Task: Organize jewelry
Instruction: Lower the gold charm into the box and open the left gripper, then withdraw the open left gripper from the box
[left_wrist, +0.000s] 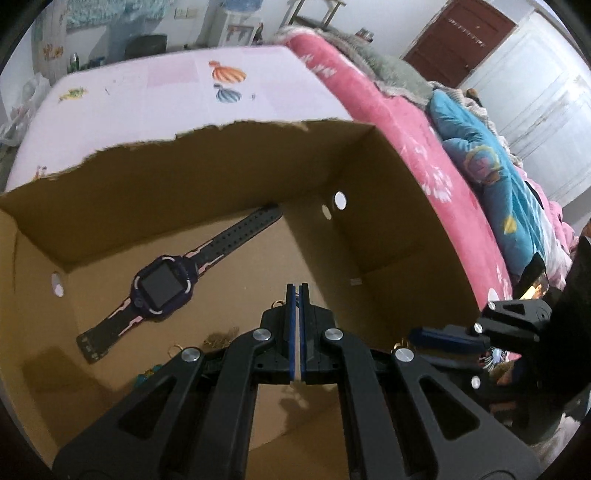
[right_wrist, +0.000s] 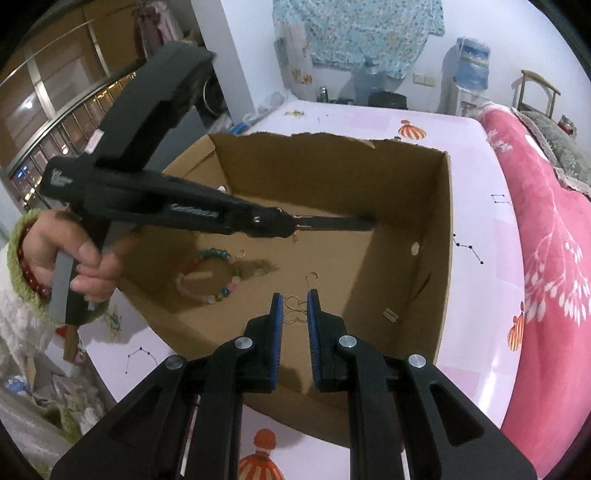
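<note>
An open cardboard box (left_wrist: 388, 192) stands on the table, also in the right wrist view (right_wrist: 443, 221). A dark smartwatch (left_wrist: 164, 284) lies on its floor. My left gripper (left_wrist: 298, 291) is shut inside the box; whether it grips anything is not clear, a small gold ring (left_wrist: 277, 303) shows beside its tip. In the right wrist view the left gripper (right_wrist: 295, 223) reaches over the box. My right gripper (right_wrist: 295, 306) is open above a gold butterfly earring (right_wrist: 295, 312). A colourful bead bracelet (right_wrist: 208, 277) and a gold hoop (right_wrist: 312, 277) lie on the box floor.
The box sits on a pale pink patterned tablecloth (right_wrist: 476, 295). A pink bed cover (right_wrist: 546, 258) runs along the right side, also in the left wrist view (left_wrist: 424, 147). Water dispensers (right_wrist: 469, 74) stand at the far wall.
</note>
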